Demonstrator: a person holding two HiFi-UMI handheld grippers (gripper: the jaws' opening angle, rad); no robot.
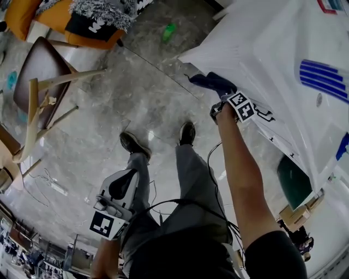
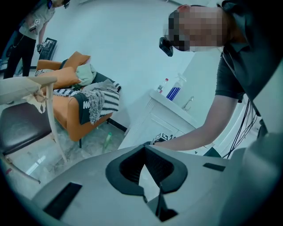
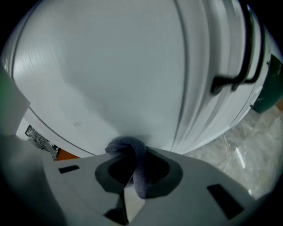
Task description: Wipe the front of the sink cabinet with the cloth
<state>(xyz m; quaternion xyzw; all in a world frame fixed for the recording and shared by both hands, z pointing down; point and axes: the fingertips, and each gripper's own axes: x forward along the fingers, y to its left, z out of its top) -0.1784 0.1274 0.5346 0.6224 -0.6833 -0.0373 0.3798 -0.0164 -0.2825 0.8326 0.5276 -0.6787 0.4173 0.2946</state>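
A dark blue cloth (image 1: pixel 210 82) is pinched in my right gripper (image 1: pixel 221 98), which is shut on it and presses it against the white sink cabinet front (image 1: pixel 262 49). In the right gripper view the cloth (image 3: pixel 139 174) bunches between the jaws at the gripper (image 3: pixel 130 152), touching the cabinet panel (image 3: pixel 110 66); a black door handle (image 3: pixel 234 79) is to the right. My left gripper (image 1: pixel 121 186) hangs low beside the person's left leg, jaws together and holding nothing. From the left gripper (image 2: pixel 142 152) the cabinet (image 2: pixel 154 123) shows in the distance.
A wooden chair with a brown seat (image 1: pixel 35 76) and an orange armchair (image 1: pixel 60 16) with a patterned throw stand to the left. A green bottle (image 1: pixel 168 31) lies on the marble floor. A dark green bin (image 1: pixel 294 182) sits by the cabinet. Bottles (image 2: pixel 174 90) stand on the sink top.
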